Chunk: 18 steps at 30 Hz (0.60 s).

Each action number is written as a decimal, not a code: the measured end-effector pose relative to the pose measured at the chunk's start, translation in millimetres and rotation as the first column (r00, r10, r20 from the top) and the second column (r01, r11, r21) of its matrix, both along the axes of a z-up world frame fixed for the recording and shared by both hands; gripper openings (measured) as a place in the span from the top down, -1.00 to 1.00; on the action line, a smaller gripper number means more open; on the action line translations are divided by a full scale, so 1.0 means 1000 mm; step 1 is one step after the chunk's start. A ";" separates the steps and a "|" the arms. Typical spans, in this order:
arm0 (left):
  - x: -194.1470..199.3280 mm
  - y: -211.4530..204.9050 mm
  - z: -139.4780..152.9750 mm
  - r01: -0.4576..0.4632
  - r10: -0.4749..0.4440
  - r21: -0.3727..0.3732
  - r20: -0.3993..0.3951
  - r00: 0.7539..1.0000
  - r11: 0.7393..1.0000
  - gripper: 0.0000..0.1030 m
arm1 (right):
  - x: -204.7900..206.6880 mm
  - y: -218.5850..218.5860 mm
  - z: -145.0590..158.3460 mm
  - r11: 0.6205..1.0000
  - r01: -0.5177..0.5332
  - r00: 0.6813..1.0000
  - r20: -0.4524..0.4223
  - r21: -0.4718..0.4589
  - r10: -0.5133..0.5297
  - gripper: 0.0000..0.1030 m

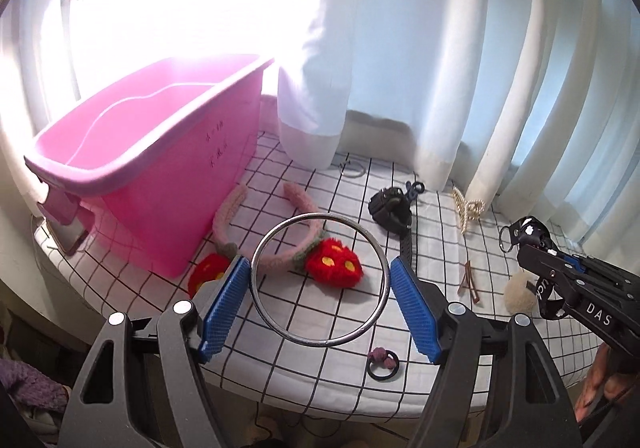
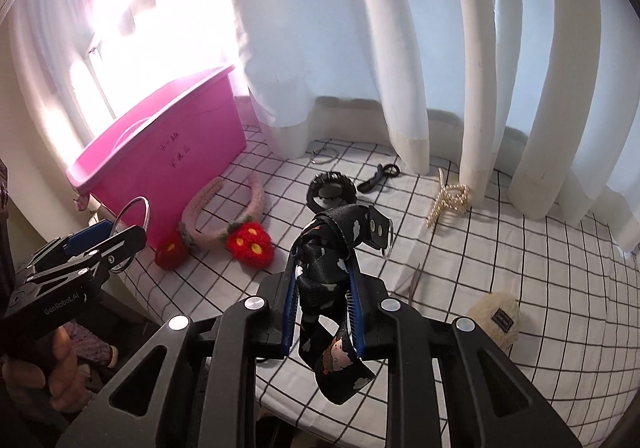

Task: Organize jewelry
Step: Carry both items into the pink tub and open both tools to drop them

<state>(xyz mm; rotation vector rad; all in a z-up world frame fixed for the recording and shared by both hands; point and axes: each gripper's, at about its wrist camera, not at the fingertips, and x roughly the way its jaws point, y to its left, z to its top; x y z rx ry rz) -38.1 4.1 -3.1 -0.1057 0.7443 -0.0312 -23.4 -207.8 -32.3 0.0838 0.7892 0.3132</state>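
While the left tool clamps a thin, shiny metal bangle between its ribbed blue pads, lifted above the grid-checked surface, the right tool pinches a crumpled black printed strap with a metal ring; a glossy pink plastic bin stands far left.

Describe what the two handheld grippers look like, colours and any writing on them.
Both are black plastic with silver round bolts and triangular cut-outs in the arms. The left gripper and right gripper have blue ribbed pads. White lettering shows on their sides: "GenRobot.AI" on the left, "DAS" on the right. No sleeves are visible.
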 end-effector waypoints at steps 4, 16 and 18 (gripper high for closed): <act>-0.003 0.018 0.036 -0.027 0.028 -0.019 0.060 0.998 0.999 -0.36 | 0.010 0.018 0.036 0.998 -0.053 0.997 0.063 0.040 0.050 0.59; 0.032 0.124 0.106 -0.168 0.160 0.025 0.188 0.969 0.985 -0.37 | 0.088 0.140 0.104 0.952 -0.276 0.949 0.193 0.133 0.248 0.59; 0.046 0.145 0.104 -0.196 0.187 0.035 0.175 0.967 0.980 -0.37 | 0.103 0.166 0.109 0.939 -0.317 0.938 0.193 0.132 0.289 0.59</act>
